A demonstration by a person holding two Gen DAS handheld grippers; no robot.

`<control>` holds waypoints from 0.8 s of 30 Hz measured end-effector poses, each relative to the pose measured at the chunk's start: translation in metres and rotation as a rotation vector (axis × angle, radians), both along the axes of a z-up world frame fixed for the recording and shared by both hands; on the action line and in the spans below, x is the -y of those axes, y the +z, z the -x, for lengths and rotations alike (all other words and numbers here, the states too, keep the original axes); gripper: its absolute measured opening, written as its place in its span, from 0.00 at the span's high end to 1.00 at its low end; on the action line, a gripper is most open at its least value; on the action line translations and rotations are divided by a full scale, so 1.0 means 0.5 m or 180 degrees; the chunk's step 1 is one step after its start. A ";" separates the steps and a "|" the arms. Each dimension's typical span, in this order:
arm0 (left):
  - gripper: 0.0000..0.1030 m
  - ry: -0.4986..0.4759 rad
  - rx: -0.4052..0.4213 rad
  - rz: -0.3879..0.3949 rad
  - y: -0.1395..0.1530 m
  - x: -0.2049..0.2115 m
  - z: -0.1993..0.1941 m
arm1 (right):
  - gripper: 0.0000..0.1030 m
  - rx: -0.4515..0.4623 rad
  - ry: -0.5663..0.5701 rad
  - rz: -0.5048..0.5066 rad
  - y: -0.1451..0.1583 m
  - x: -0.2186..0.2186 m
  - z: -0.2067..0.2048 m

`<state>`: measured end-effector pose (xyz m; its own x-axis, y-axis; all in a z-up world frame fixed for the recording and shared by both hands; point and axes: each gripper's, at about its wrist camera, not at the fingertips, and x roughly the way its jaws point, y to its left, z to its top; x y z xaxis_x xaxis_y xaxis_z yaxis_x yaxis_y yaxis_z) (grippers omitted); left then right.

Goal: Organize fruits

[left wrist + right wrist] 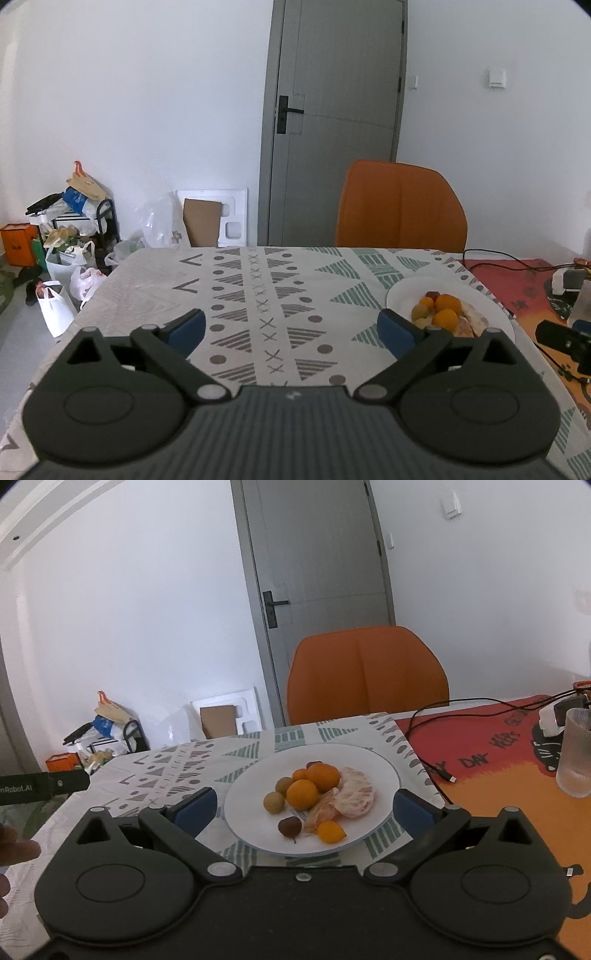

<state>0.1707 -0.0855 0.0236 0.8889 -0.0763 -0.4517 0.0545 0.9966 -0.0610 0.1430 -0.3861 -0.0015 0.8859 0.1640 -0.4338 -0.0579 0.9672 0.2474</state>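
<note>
Here, both your left gripper (pixel 291 328) and right gripper (pixel 306 806) have fingers spread, holding nothing. Fruits (pixel 314 797) sit on the white plate (pixel 243 794), centre frame; approach one piece squarely.

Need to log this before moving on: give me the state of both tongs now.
Left tongs: open, holding nothing, over the tablecloth.
Right tongs: open, holding nothing, in front of the plate of fruit.

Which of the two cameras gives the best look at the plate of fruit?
The right wrist view: the whole plate sits centred, every fruit distinct. The left wrist view shows the plate off to the right, partly hidden behind a gripper finger.
</note>
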 end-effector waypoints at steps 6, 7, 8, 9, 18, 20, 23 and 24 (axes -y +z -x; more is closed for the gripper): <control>0.00 0.0059 -0.0098 -0.0039 0.007 -0.009 0.025 | 0.00 0.0025 0.0057 -0.0031 0.011 -0.013 0.023; 0.00 0.0062 -0.0098 -0.0033 0.007 -0.012 0.031 | 0.00 0.0027 0.0077 -0.0032 0.012 -0.016 0.026; 0.00 0.0064 -0.0102 -0.0038 0.007 -0.014 0.037 | 0.00 0.0029 0.0092 -0.0030 0.014 -0.018 0.028; 0.00 0.0067 -0.0108 -0.0047 0.007 -0.017 0.043 | 0.00 0.0028 0.0104 -0.0024 0.016 -0.022 0.031; 0.00 0.0126 -0.0158 -0.0096 0.004 -0.052 0.095 | 0.00 -0.0077 0.0232 -0.0030 0.023 -0.051 0.053; 0.00 0.0125 -0.0162 -0.0096 0.004 -0.061 0.106 | 0.00 -0.0099 0.0249 0.0000 0.026 -0.059 0.060; 0.00 0.0134 -0.0162 -0.0114 0.006 -0.072 0.124 | 0.00 -0.0155 0.0251 -0.0008 0.034 -0.065 0.068; 0.00 0.0144 -0.0162 -0.0114 0.007 -0.077 0.129 | 0.00 -0.0158 0.0253 -0.0018 0.036 -0.065 0.072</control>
<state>0.1063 -0.0470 0.0270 0.8668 -0.0196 -0.4982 0.0072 0.9996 -0.0269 0.1069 -0.3538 0.0168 0.8475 0.2355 -0.4757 -0.1219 0.9586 0.2573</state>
